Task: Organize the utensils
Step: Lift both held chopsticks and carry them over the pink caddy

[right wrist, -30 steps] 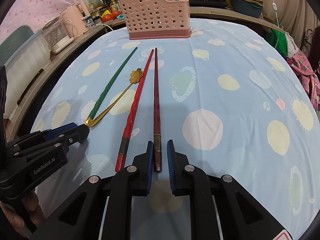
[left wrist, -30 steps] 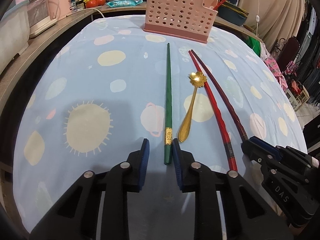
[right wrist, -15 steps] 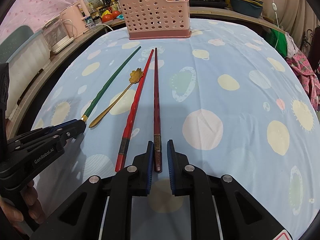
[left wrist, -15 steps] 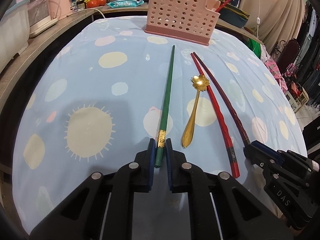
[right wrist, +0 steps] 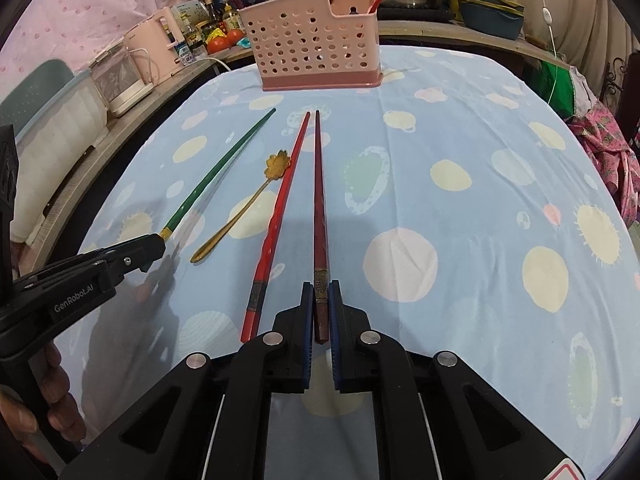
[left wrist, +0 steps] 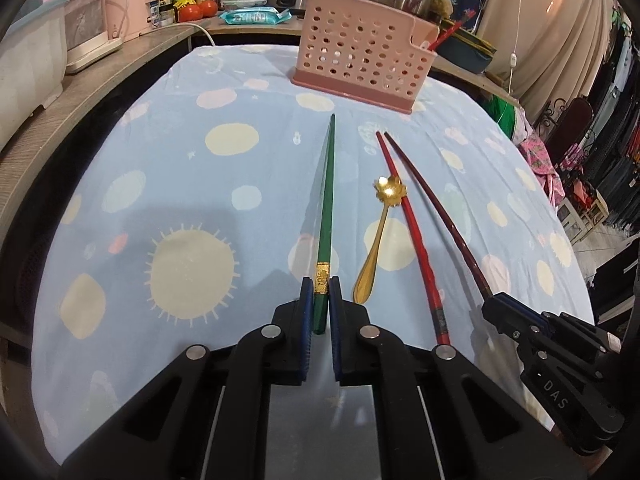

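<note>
blue-padded fingers (left wrist: 306, 300) of the left gripper (left wrist: 320, 304) are closed on the thick end of the long green chopstick (left wrist: 327, 208), pinching it right at its gold band; the chopstick's thin tip points away toward the pink perforated plastic utensil basket (left wrist: 360, 50). from the right wrist view the same green chopstick (right wrist: 216, 176) slants up off the cloth from the left gripper (right wrist: 154, 246), with a shadow beneath it.

the right gripper (right wrist: 320, 304) has its fingers (right wrist: 335, 308) closed on the butt end of the dark maroon chopstick (right wrist: 319, 200), just below its metal band; the rest of that chopstick runs straight ahead over the light blue tablecloth with pale circles and suns (right wrist: 460, 200) covering the counter. in the left wrist view the right gripper (left wrist: 496, 314) holds the dark maroon chopstick (left wrist: 432, 208) at its lower end.

between the two held chopsticks lie the bright red chopstick (right wrist: 280, 216) and the small gold spoon with a flower-shaped bowl (right wrist: 248, 208), both flat on the cloth. the spoon's bowl sits just beside the red chopstick, touching or nearly so; its handle angles toward the left gripper. the red chopstick's tip lies close to the maroon one's tip, and the two spread apart toward the near end.

the pink basket (right wrist: 312, 40) stands at the far edge of the cloth, with a few red and dark chopsticks already sticking up from its right-hand compartment.
</note>
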A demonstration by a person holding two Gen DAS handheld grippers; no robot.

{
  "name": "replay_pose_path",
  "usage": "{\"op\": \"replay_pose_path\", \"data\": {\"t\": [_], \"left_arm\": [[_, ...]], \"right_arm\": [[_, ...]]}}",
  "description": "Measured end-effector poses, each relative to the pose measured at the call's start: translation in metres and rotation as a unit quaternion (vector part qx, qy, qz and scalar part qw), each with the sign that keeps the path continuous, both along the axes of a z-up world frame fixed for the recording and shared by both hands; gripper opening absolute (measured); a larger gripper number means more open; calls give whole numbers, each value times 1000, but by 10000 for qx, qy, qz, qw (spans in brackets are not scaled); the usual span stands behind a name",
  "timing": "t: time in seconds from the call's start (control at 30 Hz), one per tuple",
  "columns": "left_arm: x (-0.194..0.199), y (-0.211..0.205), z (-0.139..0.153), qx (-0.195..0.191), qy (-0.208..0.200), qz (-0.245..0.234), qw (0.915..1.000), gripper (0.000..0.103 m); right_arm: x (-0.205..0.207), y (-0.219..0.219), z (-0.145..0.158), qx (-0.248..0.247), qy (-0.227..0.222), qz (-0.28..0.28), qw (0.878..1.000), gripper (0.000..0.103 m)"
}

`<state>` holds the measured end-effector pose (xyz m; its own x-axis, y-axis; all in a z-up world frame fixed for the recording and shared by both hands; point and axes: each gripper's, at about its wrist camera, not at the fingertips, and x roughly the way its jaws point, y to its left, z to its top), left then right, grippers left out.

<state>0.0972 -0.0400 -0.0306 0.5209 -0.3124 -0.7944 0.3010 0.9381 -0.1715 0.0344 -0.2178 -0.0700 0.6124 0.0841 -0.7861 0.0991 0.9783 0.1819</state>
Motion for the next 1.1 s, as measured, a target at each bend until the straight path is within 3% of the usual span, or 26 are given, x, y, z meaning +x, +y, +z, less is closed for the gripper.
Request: {"op": "replay_pose_path", "data": {"t": [0.63,1.1], "left_arm": [[6,14,88,-575,-721,110,9957,7],[36,17,133,-606,-1275,256,9897,7]], "right_arm": [[-7,-30,94,337,-1122,-261,9928,7],[20,-62,160,592,-1922,-432,9786,7]]}}
